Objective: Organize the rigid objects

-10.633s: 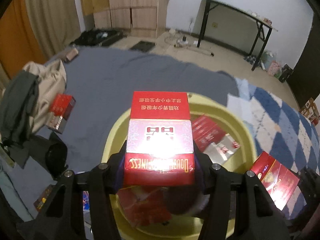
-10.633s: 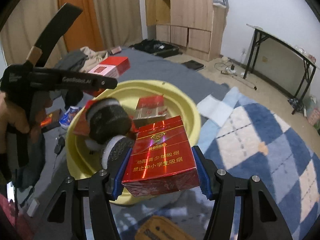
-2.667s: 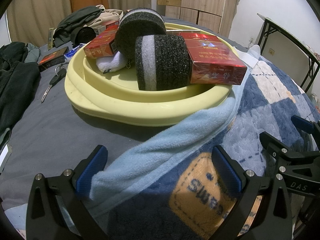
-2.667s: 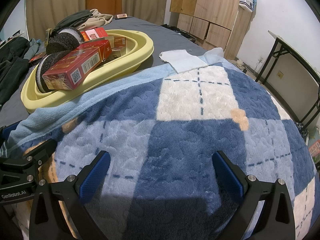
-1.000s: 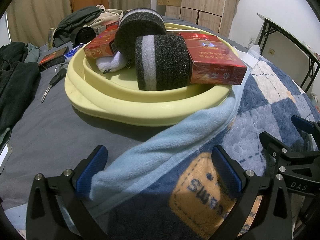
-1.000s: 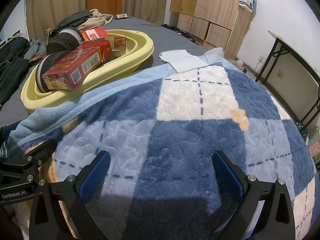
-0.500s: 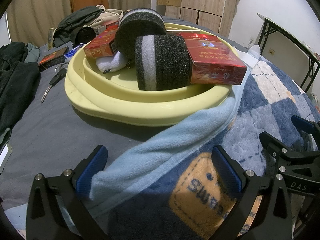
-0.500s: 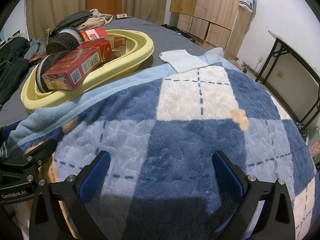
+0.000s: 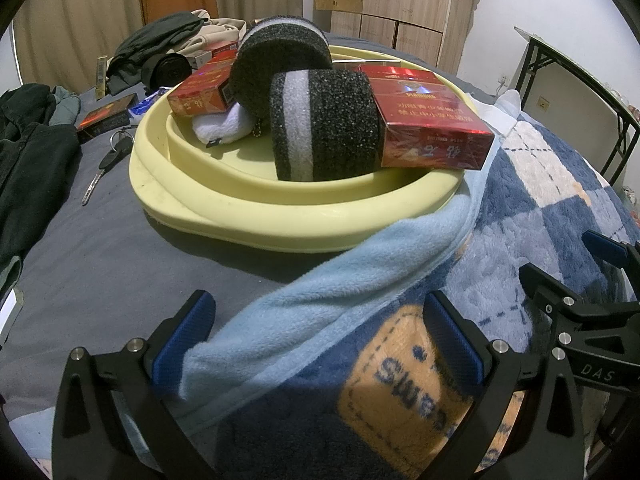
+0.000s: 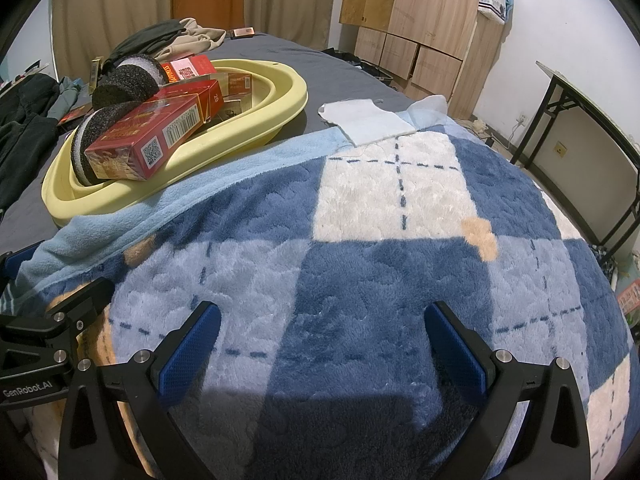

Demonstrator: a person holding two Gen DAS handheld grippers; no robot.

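Both claws released, empty: left claw (image 9: 318,334), right claw (image 10: 320,342) over plaid fleece blanket (image 10: 392,248); red cartons (image 9: 424,120) in yellow plastic basin (image 9: 280,220).

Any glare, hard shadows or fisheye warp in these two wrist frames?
Left wrist: glare streak on top of the red carton, black vignette in the corners, yellow basin rim bowed by the lens. Right wrist: hard-edged shadow band across the plaid blanket, darker still near the right tool; the table legs at right curve visibly. Both are sharp.
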